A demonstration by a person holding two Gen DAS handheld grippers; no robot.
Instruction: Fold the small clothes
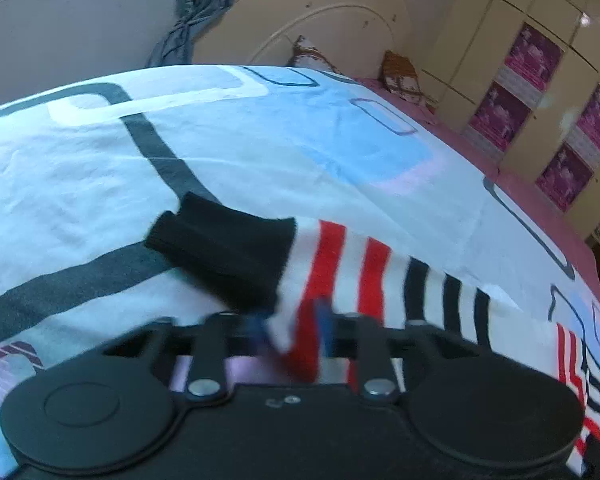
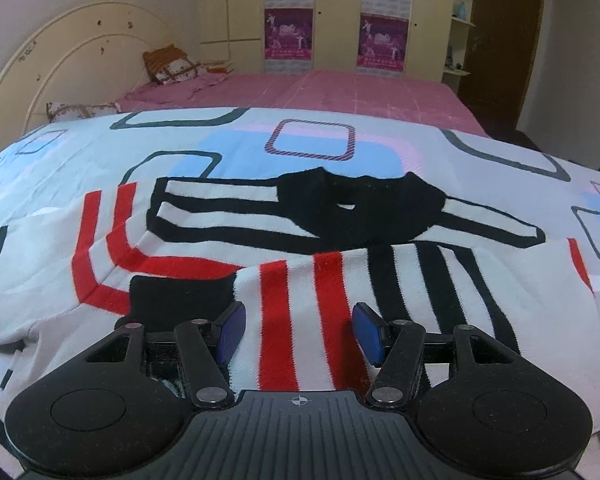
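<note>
My left tongs [image 1: 290, 332] pinch the striped sweater's sleeve [image 1: 340, 272] between blue pads; its black ribbed cuff [image 1: 220, 248] lies just ahead and left. My right tongs [image 2: 298, 330] are spread apart over the sweater [image 2: 300, 264], a soft knit with red and black bands, lying flat on the bed sheet [image 2: 240, 148] of rounded rectangles. Beyond, pink posters [image 2: 288, 36] carry writing too small to read.
</note>
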